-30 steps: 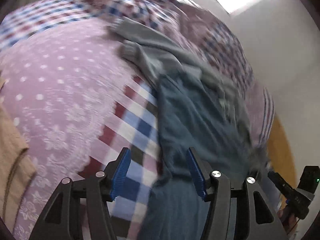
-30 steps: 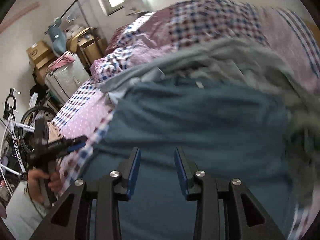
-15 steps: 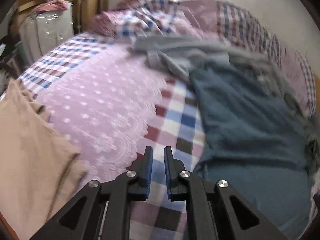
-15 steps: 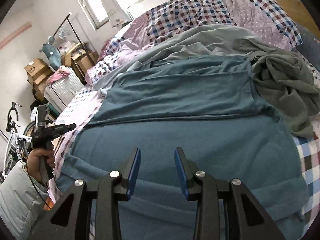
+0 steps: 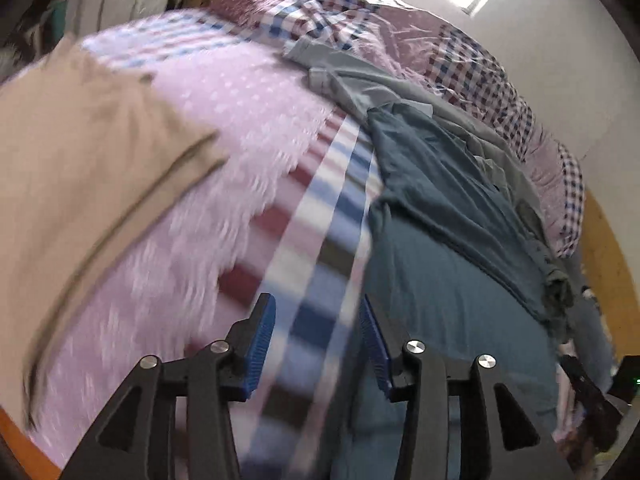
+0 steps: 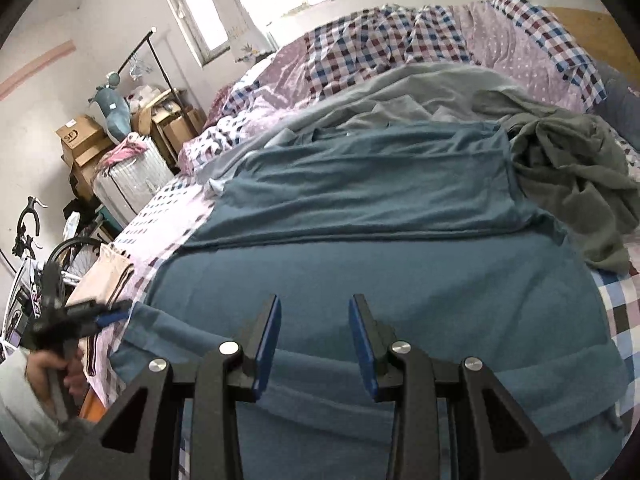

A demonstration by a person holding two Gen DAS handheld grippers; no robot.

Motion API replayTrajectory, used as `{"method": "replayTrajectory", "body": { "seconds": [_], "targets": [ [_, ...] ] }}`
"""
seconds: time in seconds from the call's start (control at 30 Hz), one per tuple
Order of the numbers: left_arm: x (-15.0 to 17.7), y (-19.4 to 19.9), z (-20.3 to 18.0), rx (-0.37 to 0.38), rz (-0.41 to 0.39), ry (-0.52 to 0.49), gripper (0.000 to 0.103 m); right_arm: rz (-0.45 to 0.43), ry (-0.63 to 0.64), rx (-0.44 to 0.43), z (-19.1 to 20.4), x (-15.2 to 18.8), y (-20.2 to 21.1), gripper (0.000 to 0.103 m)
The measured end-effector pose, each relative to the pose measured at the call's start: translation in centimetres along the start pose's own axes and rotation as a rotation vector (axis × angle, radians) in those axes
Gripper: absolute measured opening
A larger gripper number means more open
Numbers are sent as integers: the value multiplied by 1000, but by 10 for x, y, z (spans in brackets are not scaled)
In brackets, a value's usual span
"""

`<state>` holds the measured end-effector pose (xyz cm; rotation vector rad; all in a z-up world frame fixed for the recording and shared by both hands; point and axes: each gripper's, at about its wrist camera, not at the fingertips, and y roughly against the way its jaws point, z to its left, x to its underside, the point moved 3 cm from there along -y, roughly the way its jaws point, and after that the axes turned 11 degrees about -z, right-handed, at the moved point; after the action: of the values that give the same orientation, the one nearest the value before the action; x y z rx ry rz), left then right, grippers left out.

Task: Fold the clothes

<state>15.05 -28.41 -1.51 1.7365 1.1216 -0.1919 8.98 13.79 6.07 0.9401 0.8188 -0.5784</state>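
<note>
As it lies flat, teal shirt (image 6: pixel 380 272), collar far, hem near right claw (image 6: pixel 314 330)

The bed (image 6: pixel 624 312) wears a checked cover with pink dotted panels, and a bunched checked quilt (image 6: pixel 400 40) lies across its far end toward 12 o'clock. A blue garment (image 6: pixel 380 260) is spread flat over the middle, its upper part folded down on itself, with a pale grey-green garment (image 6: pixel 420 84) lying just beyond it at 12 o'clock and a crumpled dark grey-green one (image 6: pixel 576 176) touching its edge at 2 o'clock. At 9 o'clock, near the bed's edge, lies a folded beige garment (image 5: pixel 80 152) on the pink dotted panel (image 5: pixel 248 120).
</note>
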Motion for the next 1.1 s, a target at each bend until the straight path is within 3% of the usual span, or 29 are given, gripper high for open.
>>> {"method": "replayTrajectory", "body": {
  "seconds": [0.33, 0.53, 0.73, 0.87, 1.1],
  "targets": [
    [56, 25, 12, 151, 65, 241, 56, -83, -88, 81, -30, 0, 31, 43],
    [58, 25, 17, 215, 57, 302, 57, -131, -179, 162, -67, 5, 81, 46],
    [60, 24, 25, 228, 81, 332, 34, -186, -510, 261, -144, 31, 144, 51],
    [63, 22, 25, 270, 106, 361, 34, -174, -690, 259, -178, 54, 163, 53],
    [68, 18, 18, 280, 129, 375, 39, -98, -691, 316, -193, 70, 166, 53]
  ]
}}
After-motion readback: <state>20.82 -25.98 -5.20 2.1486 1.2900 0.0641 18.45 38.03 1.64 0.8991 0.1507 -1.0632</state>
